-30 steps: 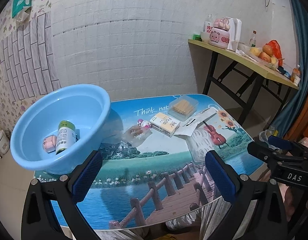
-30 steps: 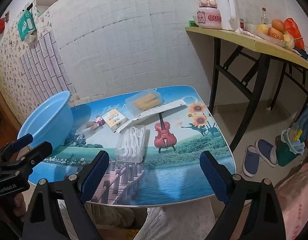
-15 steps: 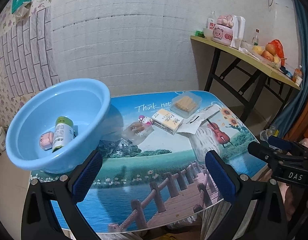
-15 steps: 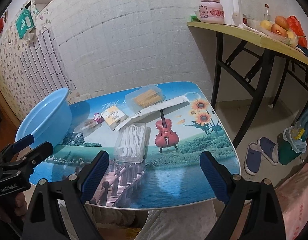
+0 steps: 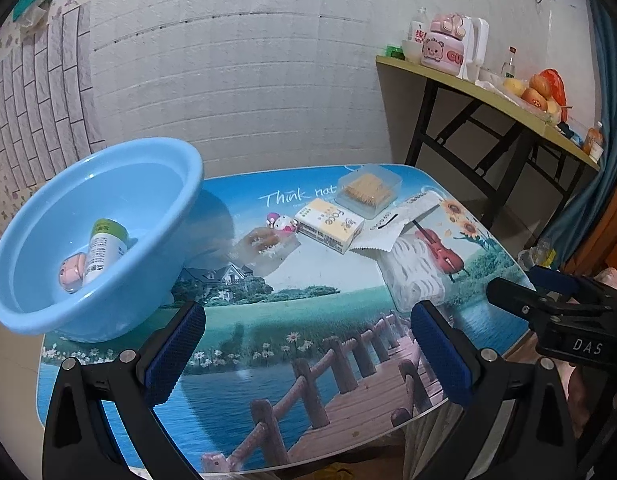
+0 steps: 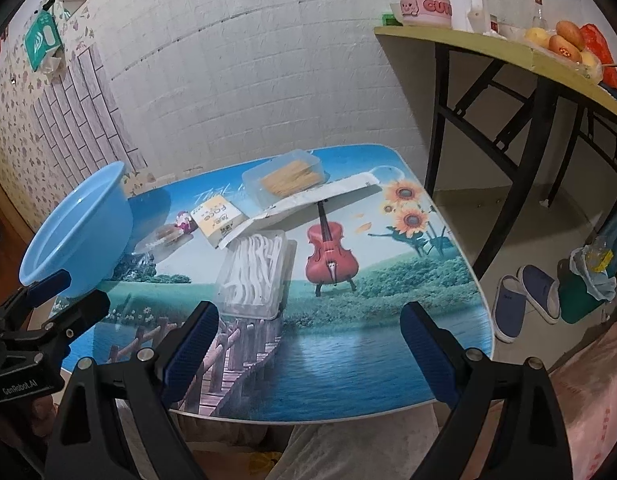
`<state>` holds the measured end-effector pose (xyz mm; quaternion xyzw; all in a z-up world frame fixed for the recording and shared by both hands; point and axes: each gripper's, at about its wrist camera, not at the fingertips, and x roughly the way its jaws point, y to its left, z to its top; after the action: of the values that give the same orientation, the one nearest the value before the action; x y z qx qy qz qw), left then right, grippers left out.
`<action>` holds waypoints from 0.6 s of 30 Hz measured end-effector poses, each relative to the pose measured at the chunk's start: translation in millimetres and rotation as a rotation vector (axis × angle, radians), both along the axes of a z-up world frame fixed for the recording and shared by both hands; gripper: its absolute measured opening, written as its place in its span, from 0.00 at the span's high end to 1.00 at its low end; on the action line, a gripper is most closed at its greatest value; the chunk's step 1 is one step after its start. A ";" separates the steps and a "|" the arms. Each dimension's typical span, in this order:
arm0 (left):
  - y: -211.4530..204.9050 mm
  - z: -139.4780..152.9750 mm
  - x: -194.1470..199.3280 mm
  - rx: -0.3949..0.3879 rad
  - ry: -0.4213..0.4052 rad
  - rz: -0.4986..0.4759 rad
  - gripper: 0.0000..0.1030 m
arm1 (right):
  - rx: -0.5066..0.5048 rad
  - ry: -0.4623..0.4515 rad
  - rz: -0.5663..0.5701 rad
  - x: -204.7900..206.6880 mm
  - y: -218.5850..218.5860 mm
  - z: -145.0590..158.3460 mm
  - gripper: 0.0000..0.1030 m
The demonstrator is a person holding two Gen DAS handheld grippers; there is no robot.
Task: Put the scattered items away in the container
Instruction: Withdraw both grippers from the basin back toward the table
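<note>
- Your left gripper (image 5: 308, 354) hangs over the near edge of the table (image 5: 328, 360), jaws spread wide, nothing between them; same for your right gripper (image 6: 310, 344), spread & empty over the near edge, more toward the right side
- Nearest to your right gripper: clear floss-pick box (image 6: 255, 272), mid-table, just past the near edge. Prob light, thin hard plastic, smooth walls = slippery. Take it across the short width, squeeze gently, lid may pop
- Behind it, white paper packet (image 6: 308, 205) lies flat, one end resting on the yellow tissue pack (image 6: 216, 219). Packet is thin & floppy, hard to get under; pinch the raised edge where it overlaps the pack
- Tissue pack: soft, light, will give under the pads. Grip across the narrow sides, mid-length
- Clear toothpick box (image 5: 367, 194) sits near the far edge, touching the packet. Rigid, light, slick; contents prob rattle, so keep it level
- Clear bag w/ cartoon figure (image 5: 268, 242) lies mid-table, just beside the blue basin (image 5: 160, 248). Crinkly, limp; pinch a bunched part, not the flat film
- Basin is at the left edge, overhanging it a bit, already holding a green-capped bottle (image 5: 102, 250) & a pink item (image 5: 70, 276). Light plastic, could tip or slide if you knock the rim, so drop items in from above
</note>
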<state>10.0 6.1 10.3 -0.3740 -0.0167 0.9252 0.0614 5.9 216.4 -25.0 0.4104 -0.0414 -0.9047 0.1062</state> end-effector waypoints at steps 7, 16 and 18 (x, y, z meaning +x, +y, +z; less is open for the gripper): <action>-2.3 -14.8 -9.3 -0.013 -0.020 -0.005 0.00 | 0.015 -0.005 0.037 -8.5 -18.5 -5.9 0.09; -9.3 -34.4 -13.2 -0.008 -0.049 -0.010 0.00 | 0.049 -0.006 0.066 -37.1 -49.6 -21.6 0.10; -12.6 -39.0 -14.9 -0.006 -0.058 -0.009 0.00 | 0.067 -0.002 0.081 -43.6 -54.5 -26.4 0.10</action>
<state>-4.9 -6.4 -28.7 -0.4007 -0.0141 0.9139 0.0637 -37.7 161.9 -51.5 0.4161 0.0057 -0.9001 0.1290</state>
